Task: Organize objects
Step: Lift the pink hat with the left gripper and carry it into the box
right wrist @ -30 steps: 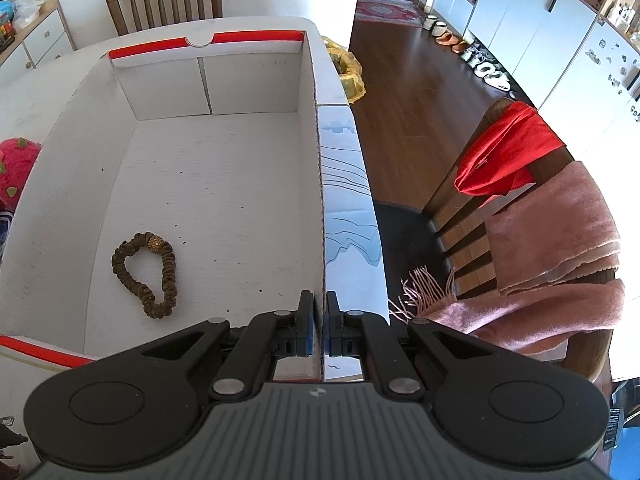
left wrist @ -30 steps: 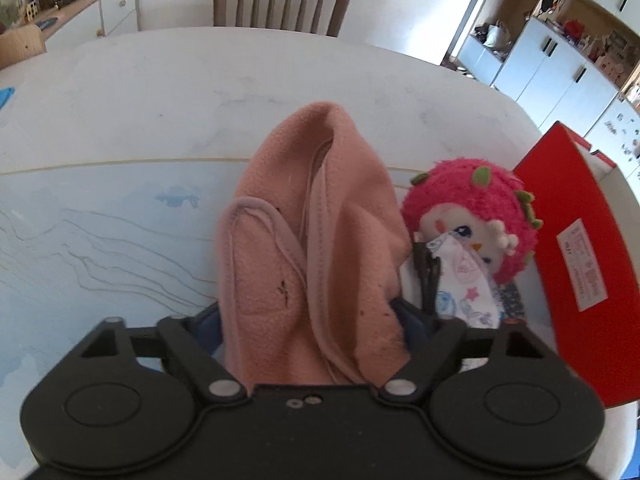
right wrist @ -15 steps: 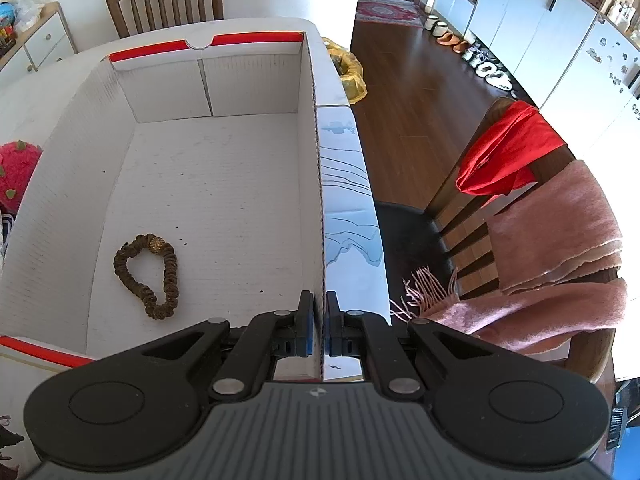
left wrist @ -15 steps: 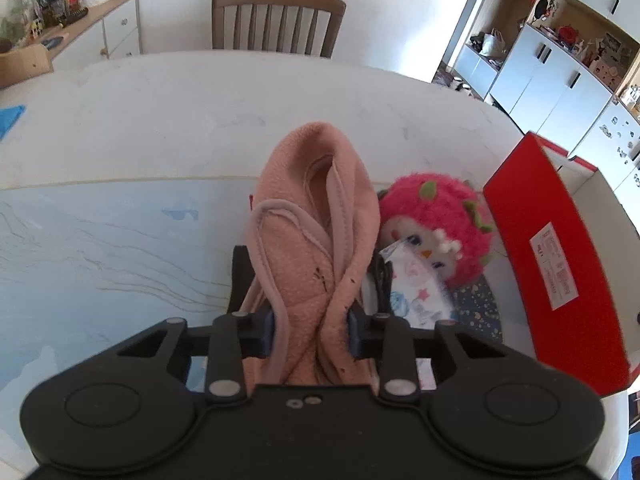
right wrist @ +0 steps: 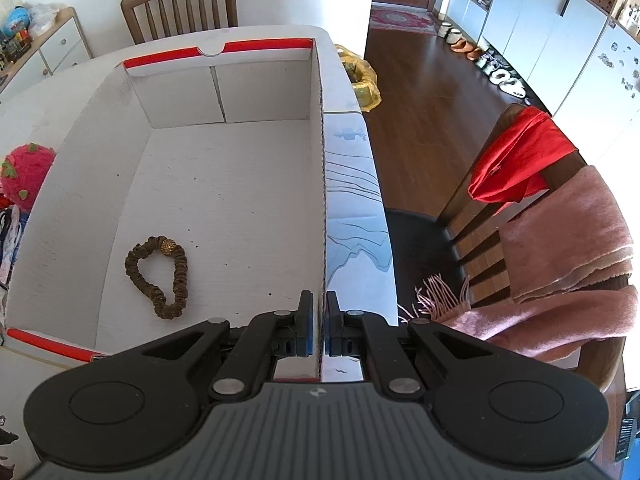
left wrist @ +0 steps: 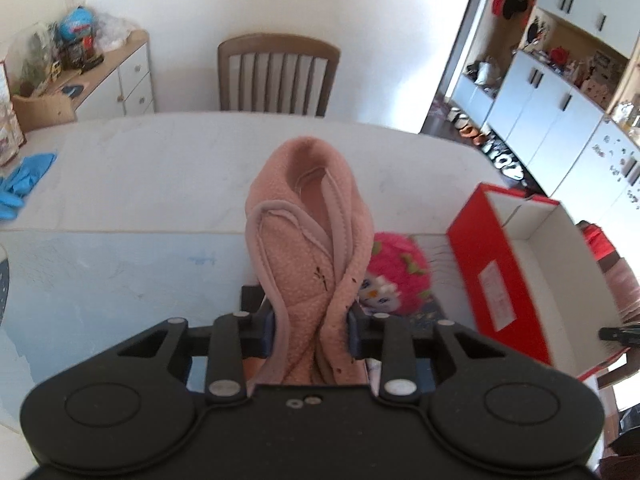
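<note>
Fingers point(left wrist: 267, 322) pinch pink fleece point(left wrist: 308, 240); box label point(left wrist: 496, 296) too blurred to read.

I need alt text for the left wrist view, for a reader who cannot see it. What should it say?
The left gripper is shut on a pink fleece slipper, holding it up above a white table. Behind the slipper lies a pink plush toy, and to the right stands an open red shoebox.

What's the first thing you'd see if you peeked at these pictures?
A pink fleece stands up in the middle, pinched in the left gripper. Just right of it sits a hot-pink plush toy. The right gripper clamps the wall of a big white box holding a brown bracelet.
</note>
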Motion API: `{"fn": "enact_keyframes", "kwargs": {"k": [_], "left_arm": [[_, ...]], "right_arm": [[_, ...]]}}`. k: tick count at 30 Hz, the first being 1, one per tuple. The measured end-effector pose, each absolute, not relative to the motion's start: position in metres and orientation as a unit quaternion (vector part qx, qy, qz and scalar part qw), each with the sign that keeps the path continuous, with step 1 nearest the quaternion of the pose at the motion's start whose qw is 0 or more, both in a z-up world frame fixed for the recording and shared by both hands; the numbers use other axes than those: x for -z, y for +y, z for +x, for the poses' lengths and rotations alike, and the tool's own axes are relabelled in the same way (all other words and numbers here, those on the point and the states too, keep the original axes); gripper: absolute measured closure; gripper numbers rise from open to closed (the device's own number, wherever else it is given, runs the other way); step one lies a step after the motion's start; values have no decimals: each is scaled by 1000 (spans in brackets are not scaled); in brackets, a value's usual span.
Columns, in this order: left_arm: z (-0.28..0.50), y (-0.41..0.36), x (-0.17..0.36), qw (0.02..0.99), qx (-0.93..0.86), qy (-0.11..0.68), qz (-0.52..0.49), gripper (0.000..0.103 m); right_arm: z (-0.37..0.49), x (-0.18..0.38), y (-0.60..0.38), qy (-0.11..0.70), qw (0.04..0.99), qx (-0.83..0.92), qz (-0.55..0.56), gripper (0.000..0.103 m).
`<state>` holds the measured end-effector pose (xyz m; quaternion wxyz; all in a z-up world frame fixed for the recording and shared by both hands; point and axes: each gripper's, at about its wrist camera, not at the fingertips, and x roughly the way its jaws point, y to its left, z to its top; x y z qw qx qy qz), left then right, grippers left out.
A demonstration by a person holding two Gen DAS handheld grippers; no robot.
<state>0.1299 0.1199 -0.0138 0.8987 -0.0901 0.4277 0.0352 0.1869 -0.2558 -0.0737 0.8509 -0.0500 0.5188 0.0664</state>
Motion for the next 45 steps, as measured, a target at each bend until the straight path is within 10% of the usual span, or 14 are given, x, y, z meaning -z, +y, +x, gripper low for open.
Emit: {"fn": "enact_keyframes", "kwargs": {"k": [45], "left_arm": [[260,-174,71,848,193,494,4,72]], "right_arm": [[185,74,-260,516,851,-94,-35,98]]}}
